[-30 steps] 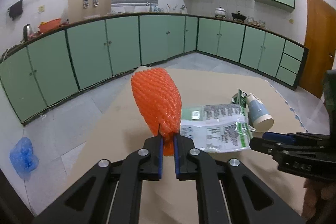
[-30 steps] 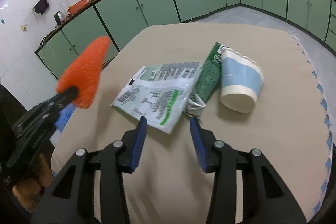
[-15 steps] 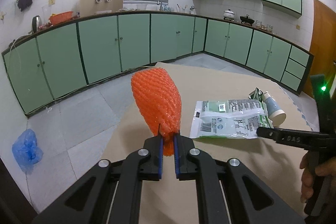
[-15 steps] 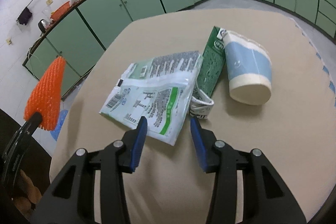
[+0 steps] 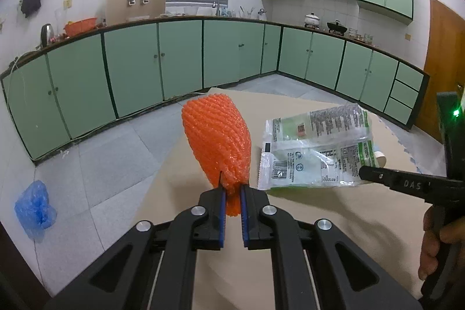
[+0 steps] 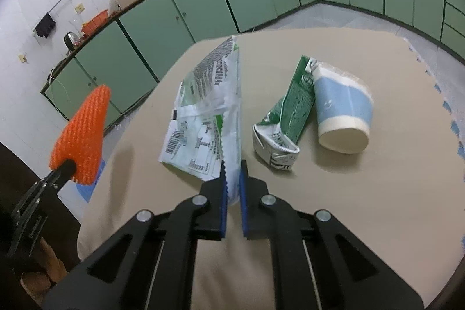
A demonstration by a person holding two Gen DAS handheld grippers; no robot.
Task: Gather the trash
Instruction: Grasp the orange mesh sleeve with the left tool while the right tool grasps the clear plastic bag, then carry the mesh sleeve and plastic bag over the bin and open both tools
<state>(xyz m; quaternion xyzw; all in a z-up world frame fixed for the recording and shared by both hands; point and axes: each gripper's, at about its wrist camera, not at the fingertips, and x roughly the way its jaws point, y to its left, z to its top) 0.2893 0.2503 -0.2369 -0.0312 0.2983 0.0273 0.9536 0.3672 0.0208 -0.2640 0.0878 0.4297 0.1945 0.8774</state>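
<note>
My left gripper [image 5: 232, 189] is shut on an orange foam net sleeve [image 5: 218, 144] and holds it upright above the table's left edge; the sleeve also shows in the right wrist view [image 6: 82, 132]. My right gripper [image 6: 232, 170] is shut on the near edge of a white and green plastic wrapper [image 6: 206, 112], lifted off the table; the wrapper also shows in the left wrist view [image 5: 316, 153]. A crushed green carton [image 6: 287, 112] and a blue and white paper cup [image 6: 343, 109] lie on their sides to the wrapper's right.
The beige table [image 6: 363, 193] has a curved edge at left. A blue plastic bag [image 5: 36, 208] lies on the grey floor tiles at left. Green kitchen cabinets [image 5: 174, 60] run along the far walls. A wooden door [image 5: 444, 63] stands at right.
My right gripper has shut on the wrapper's near edge and lifted it off the table. My left gripper has moved left, clear of the trash, still holding the orange sleeve.
</note>
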